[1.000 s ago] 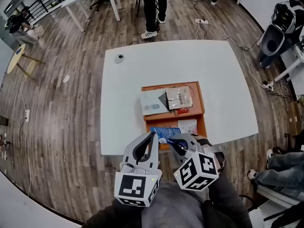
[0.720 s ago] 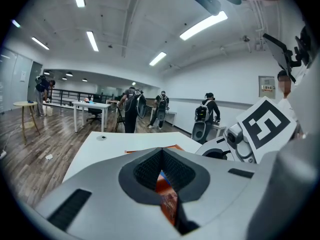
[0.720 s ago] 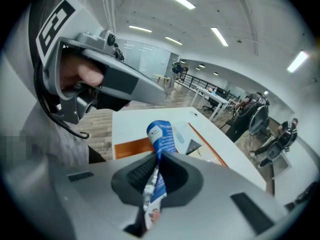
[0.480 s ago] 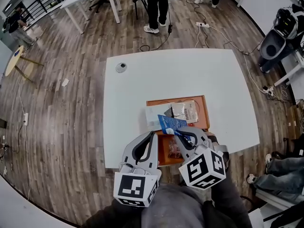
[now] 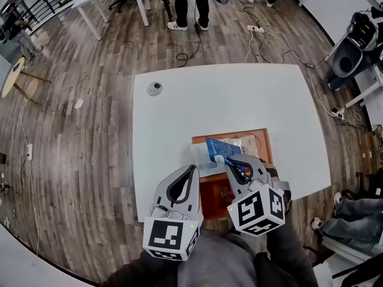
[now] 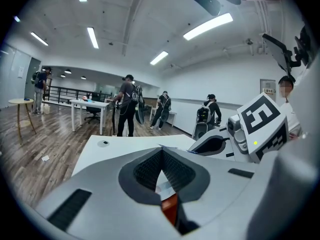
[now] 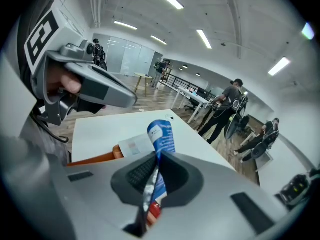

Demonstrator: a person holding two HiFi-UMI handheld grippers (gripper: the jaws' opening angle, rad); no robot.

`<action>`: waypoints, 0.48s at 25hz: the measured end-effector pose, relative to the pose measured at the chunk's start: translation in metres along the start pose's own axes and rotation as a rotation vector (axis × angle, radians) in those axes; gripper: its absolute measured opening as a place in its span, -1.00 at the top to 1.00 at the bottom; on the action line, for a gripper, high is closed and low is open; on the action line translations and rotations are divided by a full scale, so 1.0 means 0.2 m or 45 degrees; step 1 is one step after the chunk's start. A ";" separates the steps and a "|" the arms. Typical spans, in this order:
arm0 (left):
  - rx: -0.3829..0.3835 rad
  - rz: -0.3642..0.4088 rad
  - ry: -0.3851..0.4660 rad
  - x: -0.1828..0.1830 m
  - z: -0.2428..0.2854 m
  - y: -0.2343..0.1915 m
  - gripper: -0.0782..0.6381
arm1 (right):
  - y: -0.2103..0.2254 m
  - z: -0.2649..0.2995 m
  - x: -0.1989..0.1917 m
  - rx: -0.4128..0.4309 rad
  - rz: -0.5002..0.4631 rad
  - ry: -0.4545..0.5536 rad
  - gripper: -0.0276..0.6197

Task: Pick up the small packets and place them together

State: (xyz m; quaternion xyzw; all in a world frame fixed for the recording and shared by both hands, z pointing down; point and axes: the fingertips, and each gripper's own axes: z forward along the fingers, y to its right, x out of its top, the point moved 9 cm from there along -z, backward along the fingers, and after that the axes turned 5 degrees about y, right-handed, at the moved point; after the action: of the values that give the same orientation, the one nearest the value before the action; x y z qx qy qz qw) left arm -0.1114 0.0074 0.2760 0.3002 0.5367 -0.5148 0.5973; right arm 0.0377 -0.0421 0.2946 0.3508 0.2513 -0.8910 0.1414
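While the blue packet [image 5: 221, 149] hangs pinched by its lower edge in your right gripper [image 5: 231, 160], count the placing as the step in hand.

- Blue packet: thin, limp, curled over at its free end; it is held in the air over the far half of the orange tray [image 5: 210, 191], overlapping the white packet [image 5: 199, 155] as seen from above.
- Right gripper: jaws closed down to almost nothing on the packet's edge; a grip this slight will probably let the packet swing, so go slowly and level.
- Companions: the white packet and the clear printed packet [image 5: 248, 143] lie side by side at the tray's far end; that looks the likeliest gathering place; aim between them, not at the rim.
- Method: lower until the free end rests on the packets beneath; only then part the jaws; lift straight off so that nothing drags.
- Left gripper [image 5: 192, 168]: jaws together, nothing between them; it hovers by the tray's near left corner; hold it out of the lane.
- Table [image 5: 227, 94]: white, with a small round object [image 5: 155, 88] well apart at the far left; a packet dropped wide of the tray would land on the table.
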 end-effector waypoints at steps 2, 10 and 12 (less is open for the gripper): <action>-0.005 -0.010 -0.013 -0.01 0.01 -0.03 0.79 | 0.00 0.04 0.00 -0.012 0.011 -0.021 0.89; -0.014 -0.047 -0.050 -0.06 0.05 -0.15 0.79 | -0.01 0.17 -0.03 -0.041 0.074 -0.127 0.89; -0.010 -0.053 -0.054 -0.06 0.05 -0.19 0.79 | -0.03 0.20 -0.02 -0.020 0.102 -0.140 0.89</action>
State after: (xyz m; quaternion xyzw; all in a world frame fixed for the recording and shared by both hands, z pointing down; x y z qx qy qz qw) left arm -0.1429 -0.0083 0.2977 0.2756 0.5321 -0.5312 0.5990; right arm 0.0160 -0.0596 0.3255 0.3098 0.2360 -0.9005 0.1932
